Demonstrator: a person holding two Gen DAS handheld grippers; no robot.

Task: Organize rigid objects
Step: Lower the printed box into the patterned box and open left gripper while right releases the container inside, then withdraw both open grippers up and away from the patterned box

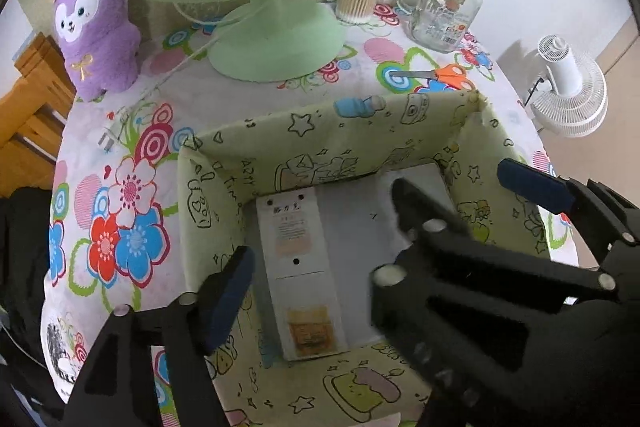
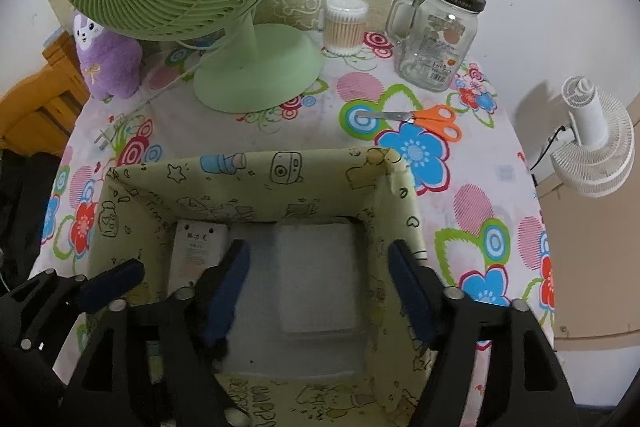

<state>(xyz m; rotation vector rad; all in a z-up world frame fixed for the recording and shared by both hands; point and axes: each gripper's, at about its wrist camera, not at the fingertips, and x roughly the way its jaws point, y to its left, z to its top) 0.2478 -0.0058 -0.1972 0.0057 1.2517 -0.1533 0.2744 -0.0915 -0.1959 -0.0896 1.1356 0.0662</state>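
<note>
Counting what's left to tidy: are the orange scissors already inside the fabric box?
No, the scissors lie on the flowered tablecloth behind the box, outside its walls.

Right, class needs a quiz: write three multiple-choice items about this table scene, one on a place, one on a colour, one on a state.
1. Where do the orange-handled scissors lie?
A. in the fabric box
B. on the floral tablecloth
C. inside the glass jar

2. What colour is the round cap on the clear glass handled jar?
A. green
B. red
C. white

3. How does the right gripper stand?
A. shut on scissors
B. shut on a fan
C. open

Key: 1 B, they lie on the cloth beyond the yellow-green fabric box; 2 A, the cap is green; 3 C, its pads are apart over the box, touching nothing.
</note>
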